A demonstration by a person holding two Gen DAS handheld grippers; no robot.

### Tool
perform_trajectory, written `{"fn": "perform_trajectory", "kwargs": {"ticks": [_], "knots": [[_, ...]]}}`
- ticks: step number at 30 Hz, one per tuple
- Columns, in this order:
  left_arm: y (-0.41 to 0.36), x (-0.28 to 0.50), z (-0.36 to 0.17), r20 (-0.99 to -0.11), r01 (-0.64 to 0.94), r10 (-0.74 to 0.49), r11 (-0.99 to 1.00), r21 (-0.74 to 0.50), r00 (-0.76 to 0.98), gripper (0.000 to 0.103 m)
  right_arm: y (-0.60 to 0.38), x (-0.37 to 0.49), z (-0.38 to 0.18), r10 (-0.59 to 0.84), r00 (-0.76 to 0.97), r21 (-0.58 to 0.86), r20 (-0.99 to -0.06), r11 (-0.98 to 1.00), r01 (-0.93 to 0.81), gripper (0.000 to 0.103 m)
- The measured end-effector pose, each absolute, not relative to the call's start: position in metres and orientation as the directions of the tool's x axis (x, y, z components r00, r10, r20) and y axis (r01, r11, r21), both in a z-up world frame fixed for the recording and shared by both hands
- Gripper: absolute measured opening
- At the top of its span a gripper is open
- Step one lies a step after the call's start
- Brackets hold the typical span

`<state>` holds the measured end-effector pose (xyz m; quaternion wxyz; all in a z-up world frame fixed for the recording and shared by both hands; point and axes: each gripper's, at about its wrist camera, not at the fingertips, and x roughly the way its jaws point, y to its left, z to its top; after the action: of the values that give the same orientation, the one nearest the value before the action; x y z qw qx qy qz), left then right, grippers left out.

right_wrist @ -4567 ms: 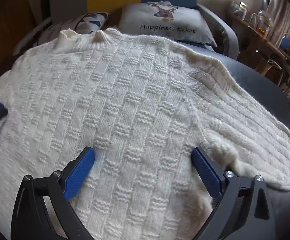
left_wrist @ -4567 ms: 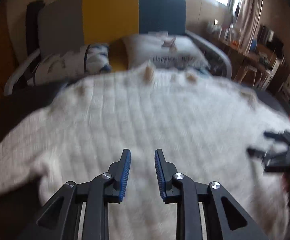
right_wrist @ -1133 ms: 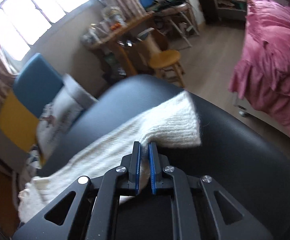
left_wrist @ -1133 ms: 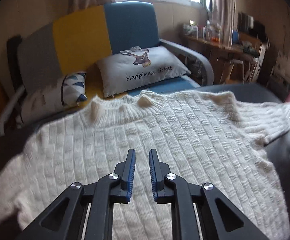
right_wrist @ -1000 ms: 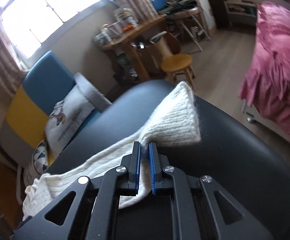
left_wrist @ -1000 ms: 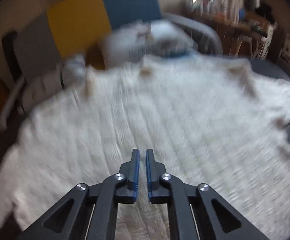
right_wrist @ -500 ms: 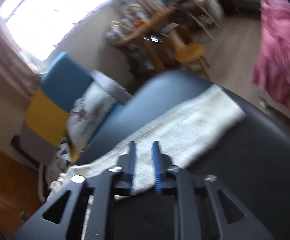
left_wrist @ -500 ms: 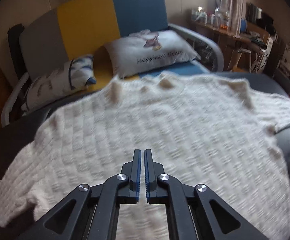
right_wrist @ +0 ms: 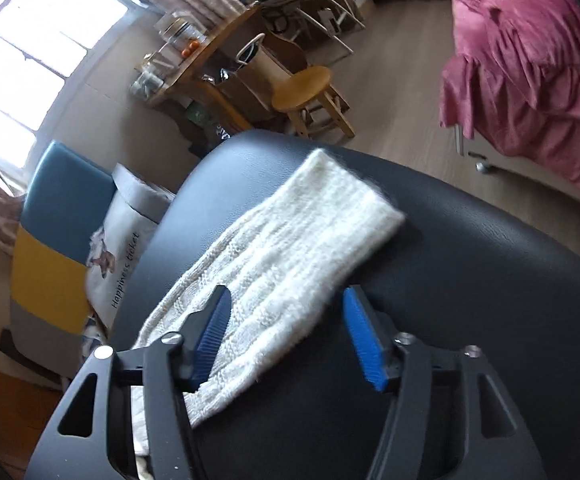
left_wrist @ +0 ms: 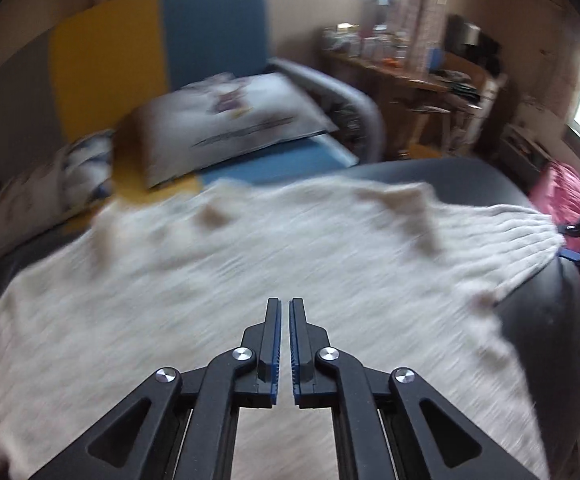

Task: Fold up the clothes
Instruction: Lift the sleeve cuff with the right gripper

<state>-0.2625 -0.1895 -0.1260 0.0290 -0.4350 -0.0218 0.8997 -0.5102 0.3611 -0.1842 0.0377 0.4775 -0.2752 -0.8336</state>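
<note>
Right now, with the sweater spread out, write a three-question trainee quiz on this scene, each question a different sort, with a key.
1. True or false: the left tool is shut, with nothing between its blue pads.
2. Multiple choice: the stretched-out sleeve of the cream knitted sweater lies on A) the black padded surface, B) the round wooden stool, C) the pink bedspread.
3. Fill in: the right tool straddles the sweater's ____.

Key: 1 true; 2 A; 3 sleeve (its jaws are opening, the pads off the knit).
</note>
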Motion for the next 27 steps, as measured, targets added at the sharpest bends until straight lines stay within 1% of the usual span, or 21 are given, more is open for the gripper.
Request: {"fn": "perform_trajectory", "kwargs": {"ticks": [1, 2, 3, 4, 5, 6, 8, 9, 10, 13, 15, 19, 20, 21, 23, 25, 27], "knots": [[-0.18, -0.273, -0.128, -0.784, -0.057, 0.081, -0.997, -0.057, -0.616, 0.003, 0.354, -0.512, -0.182, -0.296, -0.531, 0.447, -0.794, -0.876, -0.181, 0.062], [-0.173, -0.282, -0.135, -0.805, -0.05, 0.053, -0.998, -0.029, -0.591, 0.005, 0.345, -0.513, -0.18, -0.254, -0.517, 0.381, -0.818, -0.911, -0.155, 0.06], [-0.168, -0.289, -0.142, -0.822, -0.043, 0.029, -0.999, -0.006, -0.569, 0.005, 0.336, -0.514, -0.179, -0.204, -0.508, 0.312, -0.837, -0.94, -0.138, 0.052], [-0.17, -0.29, -0.148, -0.829, -0.032, 0.022, -0.999, -0.005, -0.558, 0.007, 0.331, -0.515, -0.178, -0.166, -0.505, 0.262, -0.847, -0.957, -0.125, 0.04], [-0.171, -0.292, -0.155, -0.837, -0.02, 0.014, -1.0, -0.004, -0.547, 0.007, 0.329, -0.515, -0.178, -0.158, -0.507, 0.249, -0.847, -0.962, -0.115, 0.033], [-0.173, -0.292, -0.161, -0.84, -0.012, 0.009, -1.0, -0.003, -0.542, 0.007, 0.33, -0.515, -0.179, -0.163, -0.509, 0.251, -0.845, -0.962, -0.109, 0.022], [-0.177, -0.285, -0.163, -0.828, -0.016, 0.003, -1.0, 0.007, -0.561, 0.007, 0.332, -0.514, -0.18, -0.175, -0.517, 0.26, -0.838, -0.961, -0.096, 0.02], [-0.177, -0.282, -0.163, -0.823, -0.02, -0.003, -1.0, 0.017, -0.568, 0.007, 0.334, -0.513, -0.18, -0.193, -0.522, 0.279, -0.83, -0.956, -0.089, 0.017], [-0.178, -0.28, -0.164, -0.819, -0.021, -0.006, -1.0, 0.022, -0.574, 0.007, 0.336, -0.512, -0.18, -0.214, -0.527, 0.299, -0.822, -0.951, -0.08, 0.016], [-0.185, -0.28, -0.166, -0.815, -0.007, 0.02, -1.0, -0.019, -0.579, 0.007, 0.337, -0.511, -0.178, -0.306, -0.558, 0.412, -0.771, -0.909, -0.071, 0.016], [-0.187, -0.28, -0.167, -0.813, -0.004, 0.028, -1.0, -0.031, -0.581, 0.007, 0.336, -0.51, -0.172, -0.345, -0.574, 0.459, -0.742, -0.886, -0.061, 0.016], [-0.191, -0.279, -0.171, -0.809, 0.001, 0.038, -0.999, -0.047, -0.587, 0.007, 0.33, -0.506, -0.148, -0.411, -0.608, 0.525, -0.679, -0.851, -0.012, 0.016], [-0.191, -0.278, -0.171, -0.808, 0.002, 0.039, -0.999, -0.05, -0.588, 0.007, 0.327, -0.504, -0.139, -0.423, -0.618, 0.532, -0.663, -0.847, 0.009, 0.012], [-0.191, -0.279, -0.171, -0.808, 0.002, 0.041, -0.999, -0.052, -0.588, 0.007, 0.323, -0.501, -0.128, -0.441, -0.626, 0.543, -0.644, -0.839, 0.032, 0.004], [-0.191, -0.278, -0.171, -0.808, 0.003, 0.044, -0.998, -0.057, -0.588, 0.007, 0.311, -0.496, -0.106, -0.467, -0.635, 0.541, -0.615, -0.836, 0.09, 0.004], [-0.191, -0.278, -0.171, -0.808, 0.004, 0.045, -0.998, -0.059, -0.587, 0.007, 0.298, -0.492, -0.086, -0.454, -0.641, 0.504, -0.619, -0.855, 0.119, 0.004], [-0.191, -0.279, -0.171, -0.81, 0.005, 0.045, -0.998, -0.059, -0.585, 0.007, 0.305, -0.49, -0.079, -0.47, -0.644, 0.562, -0.604, -0.824, 0.074, 0.004]]}}
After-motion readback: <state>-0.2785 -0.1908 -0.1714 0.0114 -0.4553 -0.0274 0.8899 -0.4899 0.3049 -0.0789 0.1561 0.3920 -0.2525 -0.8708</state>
